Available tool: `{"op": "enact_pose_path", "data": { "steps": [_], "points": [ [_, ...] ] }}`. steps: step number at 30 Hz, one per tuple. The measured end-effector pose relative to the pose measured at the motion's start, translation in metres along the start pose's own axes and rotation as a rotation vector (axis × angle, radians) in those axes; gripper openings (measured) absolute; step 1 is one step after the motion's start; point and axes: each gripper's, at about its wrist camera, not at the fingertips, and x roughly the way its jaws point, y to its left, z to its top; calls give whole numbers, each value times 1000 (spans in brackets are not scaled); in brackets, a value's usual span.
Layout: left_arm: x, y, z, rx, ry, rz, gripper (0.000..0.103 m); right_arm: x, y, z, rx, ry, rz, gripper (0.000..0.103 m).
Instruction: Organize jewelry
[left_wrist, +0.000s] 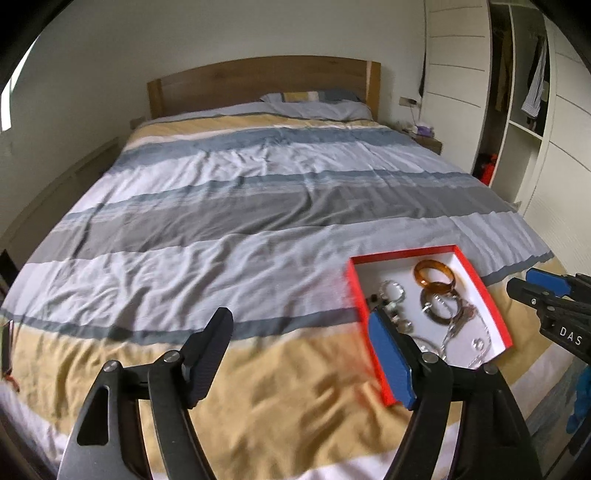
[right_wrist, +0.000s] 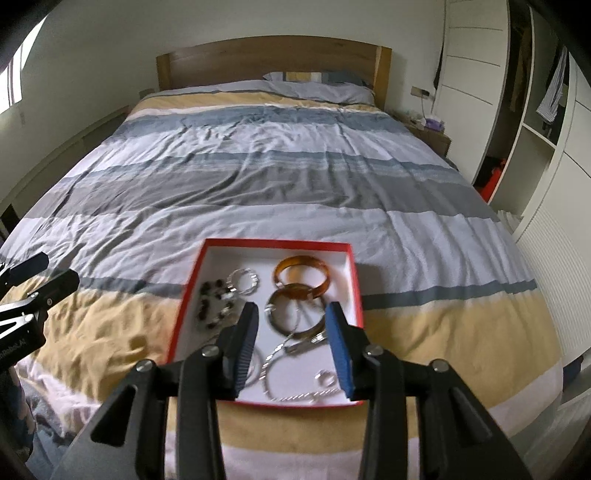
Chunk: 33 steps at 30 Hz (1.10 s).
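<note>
Both of your claws hang free above the foot of the bed: the left claw (left_wrist: 299, 354) stands spread wide with nothing between its pads, and the right claw (right_wrist: 295, 343) is parted, also gripping nothing, poised over the red box (right_wrist: 184, 314). That box sits near the foot edge of the bed, toward its right side, on the yellow band of the duvet (right_wrist: 258, 166), and it holds the jewelry: an amber bangle (right_wrist: 301, 271), a second ring-shaped bangle (right_wrist: 291, 314) touching it, a silver link bracelet (right_wrist: 243, 280), a dark beaded piece (right_wrist: 214, 302) and thin chains (right_wrist: 291, 397) near the front wall. Your main risk is the soft, rumpled duvet; press on a box wall and it will likely tip or slide and spill everything. The chains lie tangled with the bangle, so lifting one piece could drag others out. Beyond, the bed runs to a wooden headboard (right_wrist: 273, 62) and pillow (right_wrist: 321, 85); an open wardrobe (right_wrist: 535, 129) stands at right.
</note>
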Motion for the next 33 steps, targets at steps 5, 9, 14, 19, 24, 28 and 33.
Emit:
{"op": "enact_pose_path", "data": {
  "steps": [5, 9, 14, 19, 24, 28, 33],
  "points": [
    [-20, 21, -16, -13, -6, 33, 78, -14, 30, -13, -24, -3, 38, 37],
    [-31, 35, -27, -26, 0, 52, 79, -24, 52, -25, -42, -3, 69, 38],
    [-46, 46, -37, -33, -15, 86, 81, -33, 68, -40, -29, 0, 102, 39],
    [-60, 52, -46, -35, -25, 112, 83, -37, 75, -52, 8, 0, 114, 45],
    [-69, 57, -51, -49, -29, 115, 85, -42, 77, -60, 26, -5, 105, 47],
    [-75, 59, -54, -61, -33, 124, 86, -43, 78, -62, 30, -6, 107, 47],
    [-81, 62, -57, -67, -41, 122, 87, -44, 78, -64, 28, -10, 101, 52]
  ]
}}
